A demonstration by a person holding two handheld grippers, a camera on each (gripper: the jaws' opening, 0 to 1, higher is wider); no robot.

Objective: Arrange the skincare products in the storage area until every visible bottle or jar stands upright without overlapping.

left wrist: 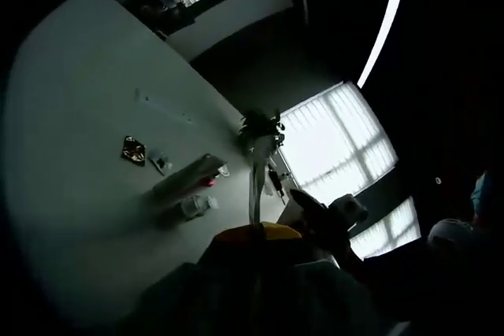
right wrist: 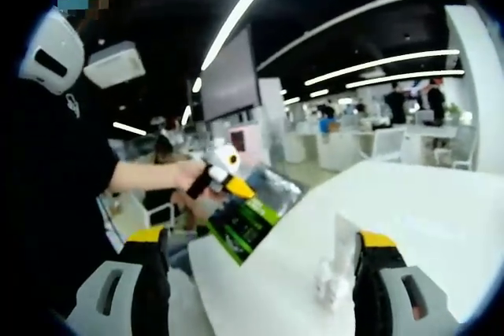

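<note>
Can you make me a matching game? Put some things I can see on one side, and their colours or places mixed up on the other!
Things:
1. table
2. person's top
3. flat board
4. white bottle

Matches:
A. green
B. standing upright on the table
C. black
D. white, with a bottle on it

Pairs: 1-D, 2-C, 3-A, 4-B

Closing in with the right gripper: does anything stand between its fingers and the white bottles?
Nothing visible. The white bottles stand on the table close by one finger of the right gripper, bare tabletop before them.
</note>
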